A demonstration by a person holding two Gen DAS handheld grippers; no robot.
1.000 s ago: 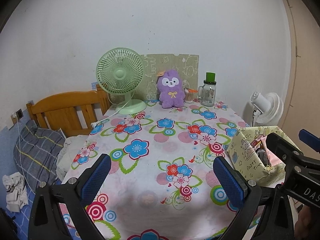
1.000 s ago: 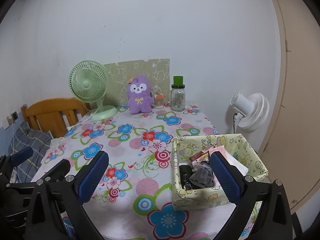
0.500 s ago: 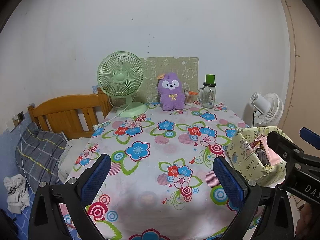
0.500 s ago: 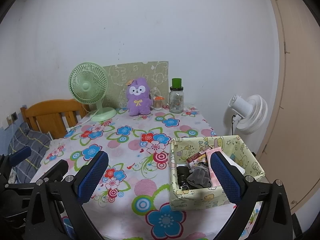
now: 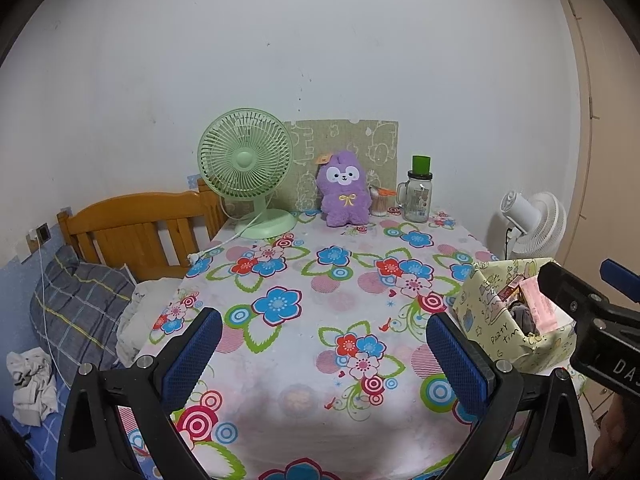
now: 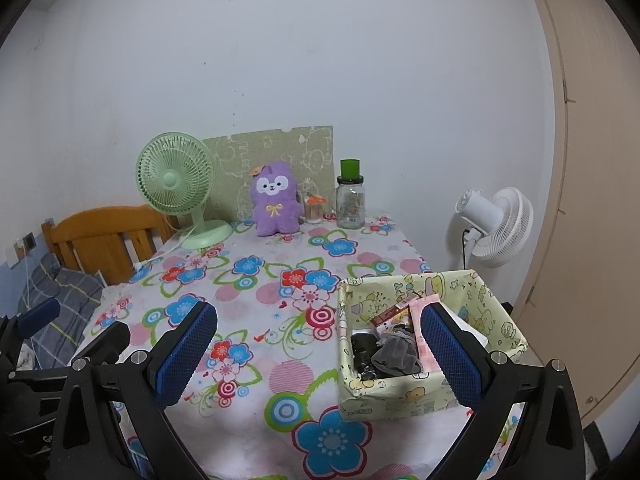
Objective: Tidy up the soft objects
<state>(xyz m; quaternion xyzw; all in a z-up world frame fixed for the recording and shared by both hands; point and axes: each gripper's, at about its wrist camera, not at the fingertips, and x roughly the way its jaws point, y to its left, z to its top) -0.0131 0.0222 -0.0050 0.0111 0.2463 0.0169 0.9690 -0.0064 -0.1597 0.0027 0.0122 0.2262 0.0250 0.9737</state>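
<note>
Left wrist view: the left gripper (image 5: pixel 322 344) hangs over the near edge of the table with the flowered white cloth (image 5: pixel 340 304), its blue-padded fingers (image 5: pixel 192 354) spread wide and holding nothing. The fluffy purple plush toy with a white face and yellow bow (image 5: pixel 343 194) sits upright at the far end, well apart from the fingers and roughly on their centre line, between the mint-green desk fan (image 5: pixel 248 176) and the glass jar mug with a green lid (image 5: pixel 419 196). The yellow cartoon-print fabric box (image 5: pixel 486 320) stands at the right edge, just beside the right finger. If the plush is the piece to fetch, a straight advance works best, clear of fan base and jar, closing on its body

Right wrist view: the right gripper (image 6: pixel 318 354) is likewise wide apart and empty. The box (image 6: pixel 384 398) lies between the fingers' line and the right finger, whose pad overlaps its inside; a crumpled grey cloth (image 6: pixel 394 354) rests among small packets in it. The plush (image 6: pixel 276 204) is far ahead, slightly left of centre. Approaching the cloth from above would avoid dragging the box wall
</note>
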